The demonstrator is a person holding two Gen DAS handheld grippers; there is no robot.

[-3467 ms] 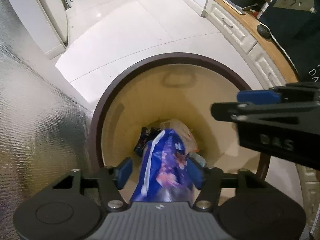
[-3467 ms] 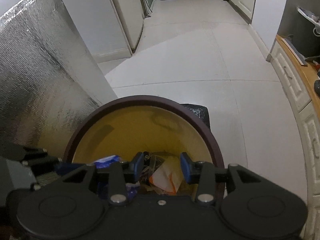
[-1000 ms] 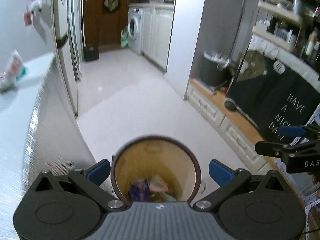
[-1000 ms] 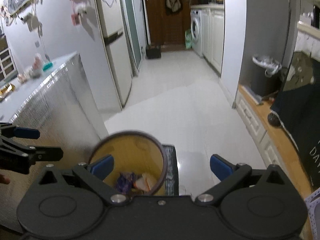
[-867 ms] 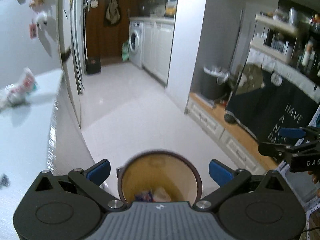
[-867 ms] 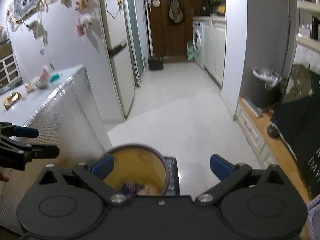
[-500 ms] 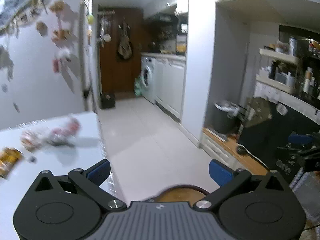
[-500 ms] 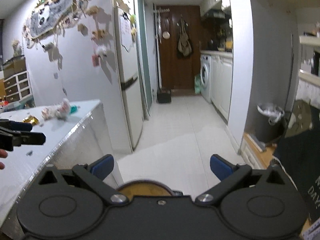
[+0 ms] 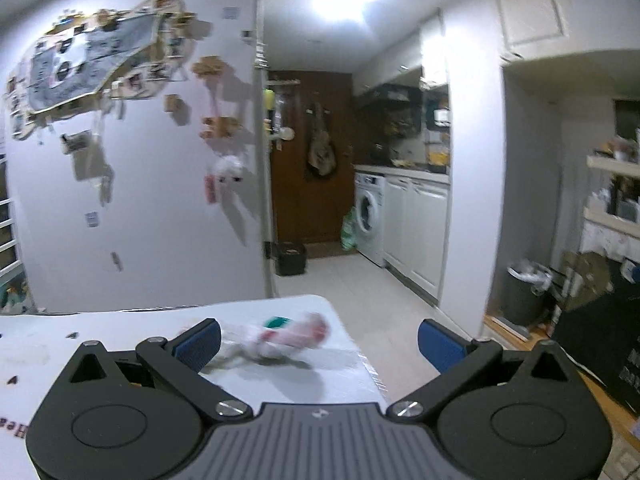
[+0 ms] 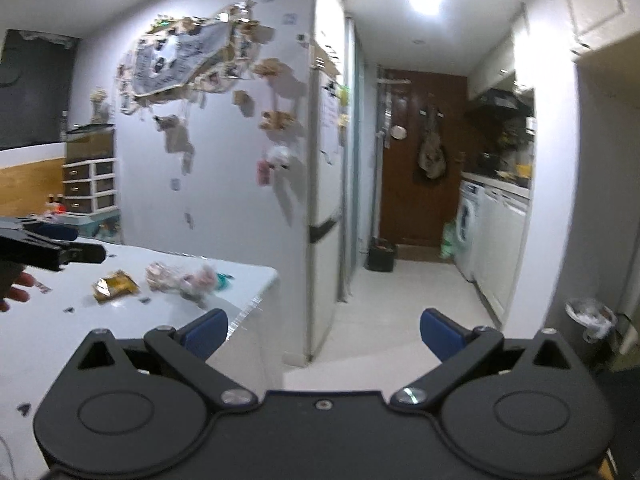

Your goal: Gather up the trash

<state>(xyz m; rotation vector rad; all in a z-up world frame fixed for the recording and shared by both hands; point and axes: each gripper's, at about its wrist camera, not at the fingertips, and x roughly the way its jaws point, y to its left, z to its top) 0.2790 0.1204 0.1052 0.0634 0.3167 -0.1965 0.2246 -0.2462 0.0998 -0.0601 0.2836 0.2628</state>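
A crumpled clear wrapper with pink and red print (image 9: 280, 338) lies near the right end of the white table (image 9: 100, 332), blurred, just ahead of my open left gripper (image 9: 319, 342). From the right wrist view the same wrapper (image 10: 180, 278) lies beside a gold snack packet (image 10: 114, 285) on the white table (image 10: 248, 276). My right gripper (image 10: 323, 330) is open and empty, held off the table's right end. The left gripper (image 10: 52, 252) shows at the left edge over the table, held by a hand. The brown bin is out of view.
Small dark scraps (image 10: 68, 309) dot the tabletop. A fridge (image 10: 326, 208) with magnets stands past the table. The tiled corridor floor (image 10: 404, 312) runs to a brown door (image 10: 420, 160). A washing machine (image 9: 370, 224) and a grey bin with a liner (image 9: 522, 292) stand on the right.
Both grippers rose from over the brown bin and tilted up to table height. The blue wrapper held earlier by the left gripper stayed in the bin; both pairs of jaws opened wide.
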